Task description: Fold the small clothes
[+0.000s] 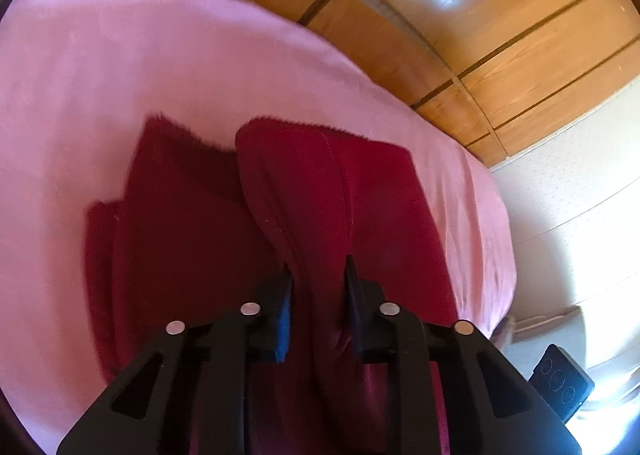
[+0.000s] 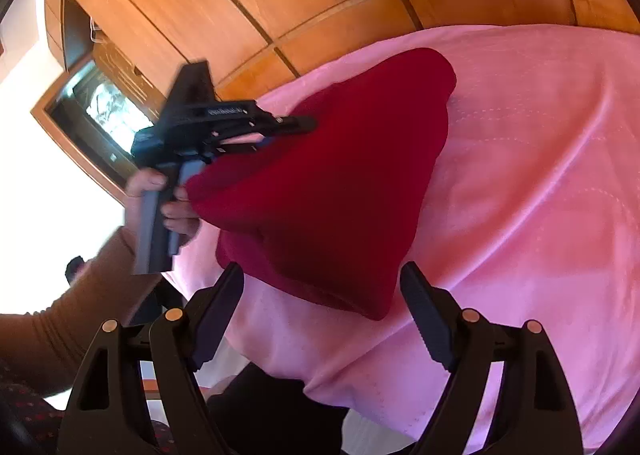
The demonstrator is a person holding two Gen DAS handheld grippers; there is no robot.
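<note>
- Red garment [image 1: 304,215] is lying on the pink bedsheet [image 1: 120,75] that is covering the bed, close to the bed's near edge; in the right wrist view its lowest corner is sitting just inside that edge, and in the left wrist view its right side is reaching toward the bed's right-hand edge.
- Left tool [image 1: 318,275] is pinching a raised fold of the red garment: the fingers [image 1: 286,295] are standing close together with cloth filling the gap between them.
- The right wrist view is showing the same left tool [image 2: 296,121] from the side, with the cloth lifted off the bedsheet into a tent shape at its tips.
- A hand [image 2: 168,203] is gripping the left tool's grey handle; a tan sleeve [image 2: 60,335] is running to the lower left of that view.
- Right tool [image 2: 322,279] is standing spread wide, pads apart on either side of the garment's lowest corner; nothing is gripped between them, and I cannot tell whether either pad is touching the cloth.
- In the left wrist view, the left half of the garment is lying flatter and darker, while the right half is being pulled up toward the tool.
- Wooden panelled wall [image 1: 480,15] is standing behind the bed's far edge.
- A dark device [image 1: 560,383] is lying off the bed, past its right-hand edge.
</note>
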